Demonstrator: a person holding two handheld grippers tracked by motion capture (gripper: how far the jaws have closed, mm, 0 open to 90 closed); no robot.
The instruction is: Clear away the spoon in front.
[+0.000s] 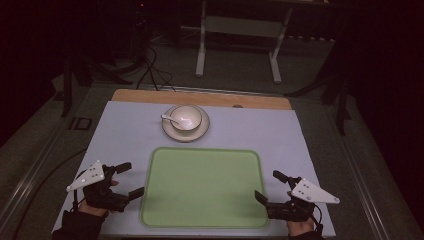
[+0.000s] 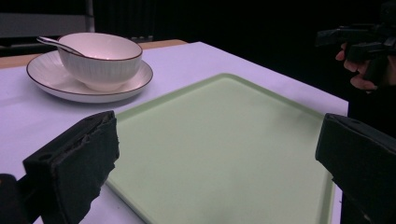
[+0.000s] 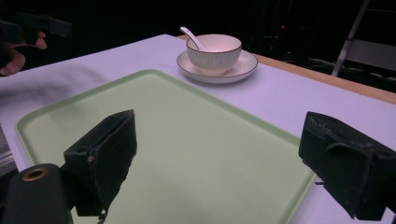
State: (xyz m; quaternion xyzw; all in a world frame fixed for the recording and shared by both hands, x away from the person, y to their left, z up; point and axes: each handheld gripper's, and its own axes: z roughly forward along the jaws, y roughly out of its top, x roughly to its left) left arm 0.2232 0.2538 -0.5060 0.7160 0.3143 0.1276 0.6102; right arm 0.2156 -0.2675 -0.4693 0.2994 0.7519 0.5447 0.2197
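High view finds my left gripper [image 1: 125,180] and right gripper [image 1: 270,186] gaping wide, empty, flanking the green tray [image 1: 202,187] at the table's near edge: stiff, light, likely slick, best pinched at its raised rim.

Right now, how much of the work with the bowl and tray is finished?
Nothing looks done yet. The bowl, with its spoon, sits on the plate beyond the bare green tray. Left gripper and right gripper wait open beside the tray, holding nothing. Everything remains.
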